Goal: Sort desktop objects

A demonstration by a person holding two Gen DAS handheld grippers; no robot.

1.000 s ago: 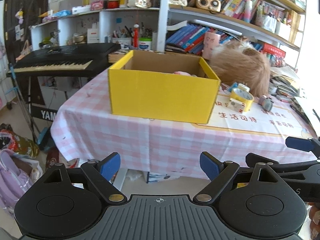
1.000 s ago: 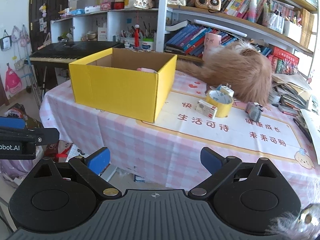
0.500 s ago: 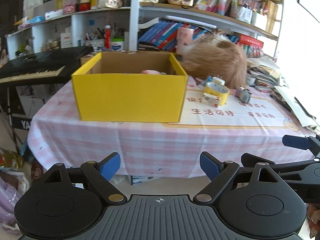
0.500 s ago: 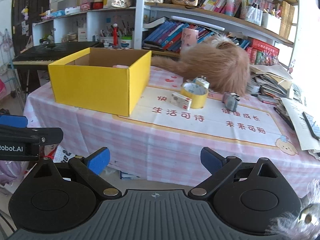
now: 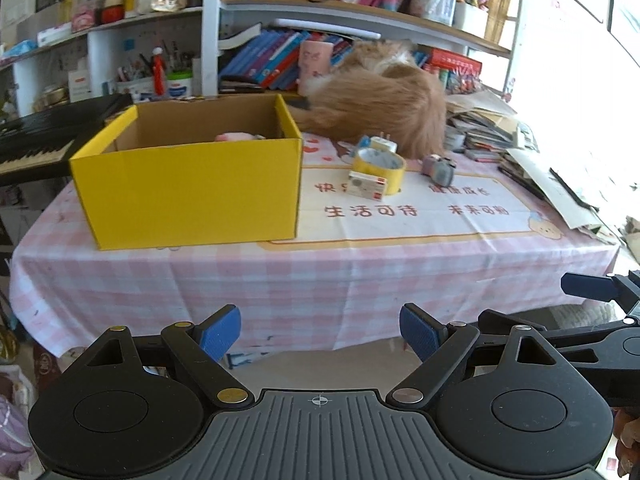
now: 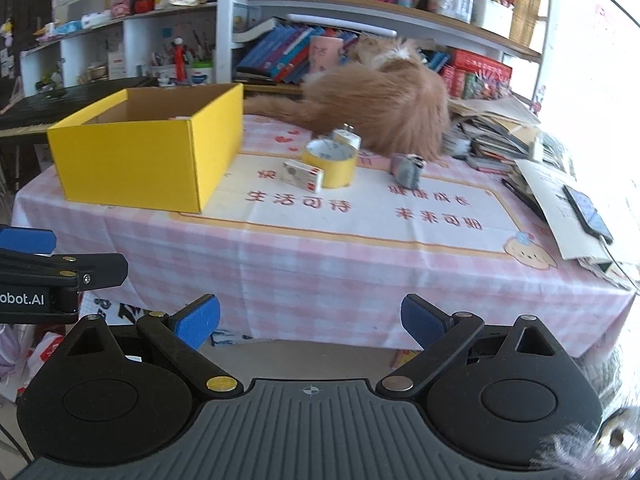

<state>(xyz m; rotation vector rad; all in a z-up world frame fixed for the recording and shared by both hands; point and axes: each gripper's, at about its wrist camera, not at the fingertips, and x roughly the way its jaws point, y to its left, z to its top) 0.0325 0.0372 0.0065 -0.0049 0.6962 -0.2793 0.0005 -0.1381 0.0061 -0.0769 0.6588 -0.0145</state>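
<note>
Desktop clutter ahead of both grippers, on a table draped in pink-and-white checked cloth (image 5: 256, 280) with a cream printed mat (image 6: 360, 216) on top. Well beyond the left gripper (image 5: 320, 330), jaws spread wide with nothing between the blue pads: an open yellow cardboard box (image 5: 192, 192), brown inside, with only a sliver of something pink (image 5: 234, 136) showing over its near wall, too cut off to identify. Ahead and right of the same gripper: a yellow roll of tape (image 5: 380, 166) lying flat, a small white-and-red carton (image 5: 368, 185) touching its near side, a white plug-shaped block (image 5: 383, 145) just behind the roll and half hidden by it. Further right, apart from these, a small grey-and-pink gadget (image 5: 440, 168), too small to make out. Behind all of it, a furry ginger animal (image 5: 384, 100), head not visible. Right gripper (image 6: 310, 322) likewise gaping, empty, short of the table edge; the same roll, carton and gadget straight ahead of it, the box off to its left. Far right of it, a dark phone (image 6: 588, 212) on a sheet of card, atop a heap of papers (image 6: 496, 136) running out of frame into window glare. Crowded bookshelves (image 6: 360, 4) at the back, contents mostly blurred. Black keyboard (image 5: 48, 136) cut off at the left edge.
</note>
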